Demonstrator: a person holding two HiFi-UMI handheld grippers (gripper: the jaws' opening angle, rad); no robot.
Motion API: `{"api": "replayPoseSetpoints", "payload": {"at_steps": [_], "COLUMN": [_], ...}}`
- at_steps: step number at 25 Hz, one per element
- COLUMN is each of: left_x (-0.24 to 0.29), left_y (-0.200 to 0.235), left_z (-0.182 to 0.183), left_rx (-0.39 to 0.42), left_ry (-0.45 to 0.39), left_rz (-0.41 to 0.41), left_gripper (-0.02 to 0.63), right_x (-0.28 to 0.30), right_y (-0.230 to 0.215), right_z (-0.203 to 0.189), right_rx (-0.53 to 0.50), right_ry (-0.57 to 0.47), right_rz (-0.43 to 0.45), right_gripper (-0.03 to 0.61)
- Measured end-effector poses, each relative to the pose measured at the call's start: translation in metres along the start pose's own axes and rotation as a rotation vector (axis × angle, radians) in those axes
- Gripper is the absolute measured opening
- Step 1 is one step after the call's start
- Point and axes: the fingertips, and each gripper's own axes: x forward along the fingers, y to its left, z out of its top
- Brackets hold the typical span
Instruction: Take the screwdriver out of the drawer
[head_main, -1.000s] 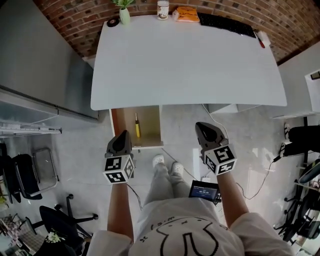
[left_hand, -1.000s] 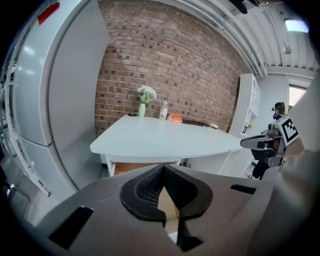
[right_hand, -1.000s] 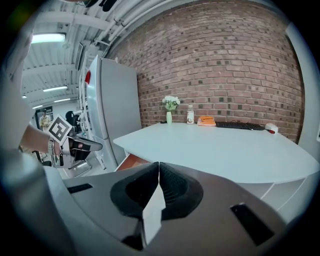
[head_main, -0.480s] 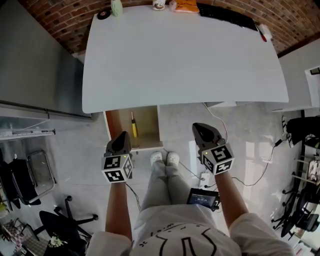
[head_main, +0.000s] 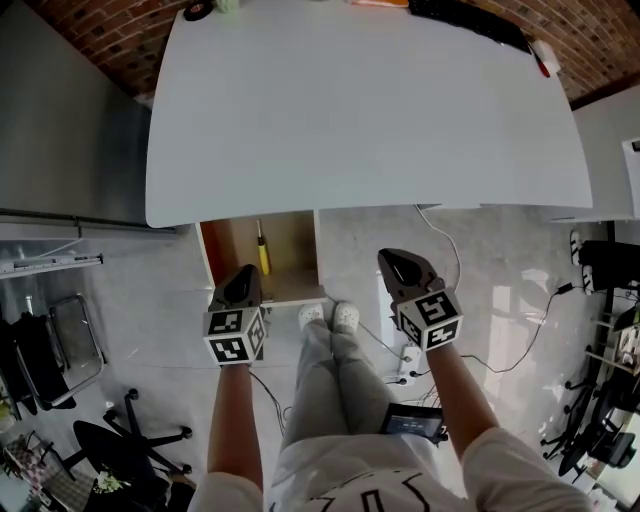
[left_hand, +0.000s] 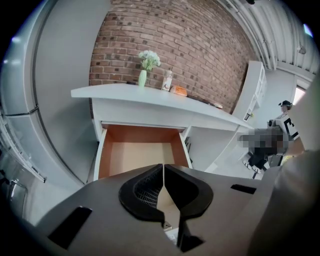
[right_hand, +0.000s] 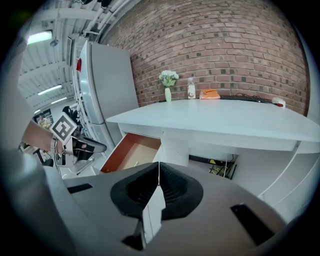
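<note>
Head view: both arms bare, reaching forward from the bottom of the frame, roughly parallel and well apart. Left forearm (head_main: 235, 420) is lower left of centre, right forearm (head_main: 452, 400) lower right of centre. Each hand carries tongs pointing up-frame and tilted downward. Left tongs (head_main: 243, 272) are left of centre, jaws pressed together, nothing between them. Right tongs (head_main: 398, 260) are right of centre, a bit higher in frame, jaws together too, empty. Left cube (head_main: 236, 337) and right cube (head_main: 431, 318) sit at the wrist ends. Right gripper view: left hand (right_hand: 42, 137) shows at mid-left edge, gripping its handle.
</note>
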Motion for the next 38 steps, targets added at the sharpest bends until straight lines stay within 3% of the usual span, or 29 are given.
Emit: {"api": "replayPoseSetpoints", "payload": {"at_steps": [2,5,9,17,28,32,38], "left_x": [0.012,0.026,0.045,0.082,0.134,0.145,0.161], "left_y": [0.000,0.000,0.007,0.025,0.043,0.052,0.059], "left_z": [-0.008,-0.019,-0.031,-0.049,-0.090,-0.099,-0.111], "left_rx": [0.002,-0.003,-0.003,-0.018,-0.056,-0.103,-0.064], "left_ry": [0.017,0.042,0.071,0.138,0.310,0.364,0.448], "left_rz": [-0.008,-0.025,-0.025,-0.019,0.005,-0.001,0.028], "left_gripper": [0.019,0.086,0.124,0.133,0.133,0.153,0.156], "right_x": [0.009,0.020,0.036,0.057,0.080,0.092,0.104], "right_y": [-0.001,-0.004,-0.015,-0.034,-0.050,-0.057,-0.084], "right_z": [-0.009,-0.023,-0.038,-0.061,-0.104,-0.126,-0.158], "right_rx": [0.000,-0.004,0.005,0.026,0.046,0.077,0.159], "right_ry": [0.002,0.016,-0.004,0.004,0.054,0.093,0.171], "right_rz": [0.010,0.017,0.009,-0.018,-0.046,-0.087,-0.159], "right_gripper": [0.020,0.020,0.020,0.020,0.020,0.018,0.020]}}
